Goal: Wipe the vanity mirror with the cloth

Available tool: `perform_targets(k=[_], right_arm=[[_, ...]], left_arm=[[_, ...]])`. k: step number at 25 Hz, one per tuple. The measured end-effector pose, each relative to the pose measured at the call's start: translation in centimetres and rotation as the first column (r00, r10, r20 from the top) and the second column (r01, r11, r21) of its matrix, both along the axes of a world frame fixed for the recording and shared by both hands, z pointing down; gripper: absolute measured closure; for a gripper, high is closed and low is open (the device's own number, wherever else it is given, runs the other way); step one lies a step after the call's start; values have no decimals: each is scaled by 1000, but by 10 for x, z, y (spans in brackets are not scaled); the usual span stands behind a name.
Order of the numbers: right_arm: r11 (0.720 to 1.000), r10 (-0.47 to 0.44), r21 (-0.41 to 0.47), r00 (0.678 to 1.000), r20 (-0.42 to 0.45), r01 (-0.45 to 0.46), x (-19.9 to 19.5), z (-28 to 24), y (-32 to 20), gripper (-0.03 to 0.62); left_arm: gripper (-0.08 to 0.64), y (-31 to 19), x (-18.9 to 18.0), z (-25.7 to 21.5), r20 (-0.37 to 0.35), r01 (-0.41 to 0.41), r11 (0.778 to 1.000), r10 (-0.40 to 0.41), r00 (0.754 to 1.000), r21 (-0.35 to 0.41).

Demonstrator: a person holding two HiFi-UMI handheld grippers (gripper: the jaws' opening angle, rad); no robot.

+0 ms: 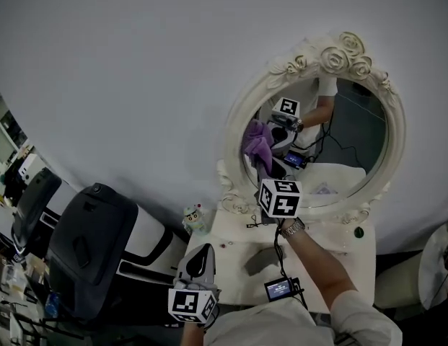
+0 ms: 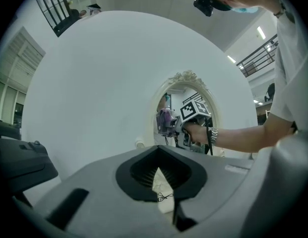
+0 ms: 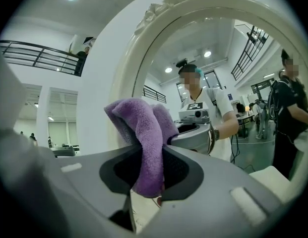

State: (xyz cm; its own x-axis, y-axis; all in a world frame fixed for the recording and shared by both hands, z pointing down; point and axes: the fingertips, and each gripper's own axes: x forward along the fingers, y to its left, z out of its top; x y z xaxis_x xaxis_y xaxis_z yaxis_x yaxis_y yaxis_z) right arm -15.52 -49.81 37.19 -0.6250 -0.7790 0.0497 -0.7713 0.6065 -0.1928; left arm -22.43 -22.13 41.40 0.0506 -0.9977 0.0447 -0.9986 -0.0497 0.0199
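The oval vanity mirror (image 1: 350,132) in its ornate cream frame stands at the back of a white vanity top (image 1: 231,233). My right gripper (image 1: 265,166) is raised to the left part of the glass and is shut on a purple cloth (image 1: 257,143), which lies against the mirror. In the right gripper view the cloth (image 3: 144,133) bunches up from between the jaws, right in front of the mirror (image 3: 243,73). My left gripper (image 1: 198,254) hangs low over the vanity's front left corner, shut and holding nothing. Its own view shows the jaw tips (image 2: 157,168) meeting, with the mirror (image 2: 186,95) far ahead.
A black office chair (image 1: 86,251) stands left of the vanity. On the top are a small figurine (image 1: 194,217), a grey object (image 1: 261,258), a small device with a lit screen (image 1: 280,288) and a cable. A plain white wall runs behind.
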Motion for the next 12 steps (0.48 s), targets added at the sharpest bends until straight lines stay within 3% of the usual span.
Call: perform_targets(k=[6,12], right_arm=[[994,112,4,993,-21,-112,70,9,-9,491],[969,248,16,968,-42,-248,161,9,-18,489]], left_arm=[[557,-24,40,6,-3,-137,990,137,991,-16],[557,-50,97,10,-9,-294,955,294,956,-23]])
